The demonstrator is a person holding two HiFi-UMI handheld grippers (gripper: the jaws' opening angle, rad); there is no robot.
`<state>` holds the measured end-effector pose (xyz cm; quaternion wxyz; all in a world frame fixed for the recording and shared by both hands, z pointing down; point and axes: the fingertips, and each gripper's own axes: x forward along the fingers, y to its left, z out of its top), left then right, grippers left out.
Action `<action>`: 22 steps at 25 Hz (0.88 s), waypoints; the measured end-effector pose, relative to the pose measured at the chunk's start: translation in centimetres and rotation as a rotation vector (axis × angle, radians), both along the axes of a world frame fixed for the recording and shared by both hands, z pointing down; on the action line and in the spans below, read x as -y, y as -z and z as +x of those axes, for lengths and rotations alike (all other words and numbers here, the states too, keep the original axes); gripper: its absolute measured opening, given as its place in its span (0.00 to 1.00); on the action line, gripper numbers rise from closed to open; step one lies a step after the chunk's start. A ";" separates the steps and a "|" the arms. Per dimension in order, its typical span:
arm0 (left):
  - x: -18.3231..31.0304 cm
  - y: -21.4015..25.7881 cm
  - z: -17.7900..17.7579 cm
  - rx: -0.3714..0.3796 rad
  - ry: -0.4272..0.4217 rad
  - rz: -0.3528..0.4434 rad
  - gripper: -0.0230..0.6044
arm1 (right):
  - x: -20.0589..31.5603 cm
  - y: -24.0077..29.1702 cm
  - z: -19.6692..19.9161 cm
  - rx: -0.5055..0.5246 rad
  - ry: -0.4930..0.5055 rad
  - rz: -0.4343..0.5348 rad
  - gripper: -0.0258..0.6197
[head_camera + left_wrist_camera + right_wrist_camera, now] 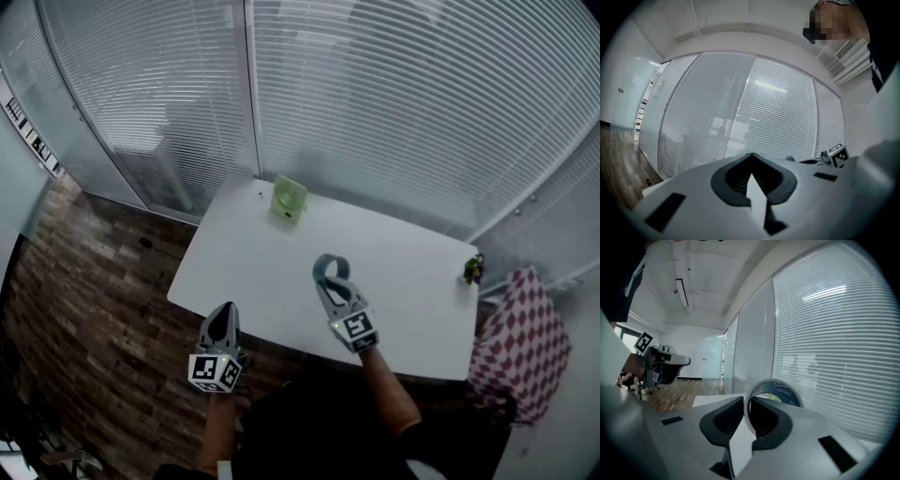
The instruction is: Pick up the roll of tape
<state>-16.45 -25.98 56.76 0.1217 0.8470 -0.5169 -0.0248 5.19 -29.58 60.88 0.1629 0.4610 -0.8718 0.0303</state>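
Note:
The roll of tape (331, 269) is a clear ring with a blue core label, held up off the white table (253, 267). My right gripper (335, 286) is shut on the roll's wall, one jaw inside the ring and one outside. In the right gripper view the roll of tape (774, 392) stands on edge between the dark jaws of my right gripper (746, 418). My left gripper (221, 325) hovers by the table's near edge, shut with nothing in it. Its closed jaws meet at the middle of the left gripper view, where my left gripper (751, 176) points level at the blinds.
A light green box-like object (288, 199) stands at the table's far edge. A small plant with purple flowers (473, 269) is at the table's right end. A chair with a red and white checked cover (521, 342) stands to the right. Window blinds (375, 94) run behind the table.

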 end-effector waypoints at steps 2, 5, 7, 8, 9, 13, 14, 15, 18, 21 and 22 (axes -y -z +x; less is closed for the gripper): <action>0.2 -0.2 -0.2 0.000 0.002 -0.002 0.05 | -0.5 0.6 0.3 0.021 -0.008 0.038 0.12; 0.5 0.0 -0.5 -0.056 0.010 -0.020 0.05 | -1.2 1.8 0.7 0.073 -0.034 0.070 0.12; 0.8 0.2 -0.5 -0.087 0.016 -0.033 0.05 | -1.6 2.4 1.0 0.096 -0.041 0.089 0.12; 0.9 0.3 -0.4 -0.087 0.015 -0.033 0.05 | -1.8 2.8 1.2 0.108 -0.044 0.098 0.12; 1.0 0.4 -0.2 -0.085 0.013 -0.030 0.05 | -1.9 3.2 1.4 0.117 -0.047 0.109 0.12; 1.4 0.3 0.1 -0.075 -0.003 -0.014 0.05 | -2.1 4.2 1.8 0.145 -0.068 0.126 0.12; 1.4 0.1 0.2 -0.075 -0.006 -0.017 0.05 | -2.2 4.2 1.9 0.148 -0.070 0.124 0.12; 1.2 -0.1 0.3 -0.077 -0.008 -0.023 0.05 | -2.2 4.1 2.0 0.142 -0.071 0.124 0.12; 0.8 -0.7 0.6 -0.079 -0.015 -0.039 0.05 | -2.6 4.1 2.3 0.141 -0.074 0.126 0.12; 0.6 -1.0 0.8 -0.052 -0.023 -0.040 0.05 | -2.9 4.7 2.5 0.150 -0.070 0.143 0.12; 0.6 -1.0 1.0 -0.033 -0.026 -0.036 0.05 | -3.0 4.9 2.5 0.150 -0.068 0.153 0.12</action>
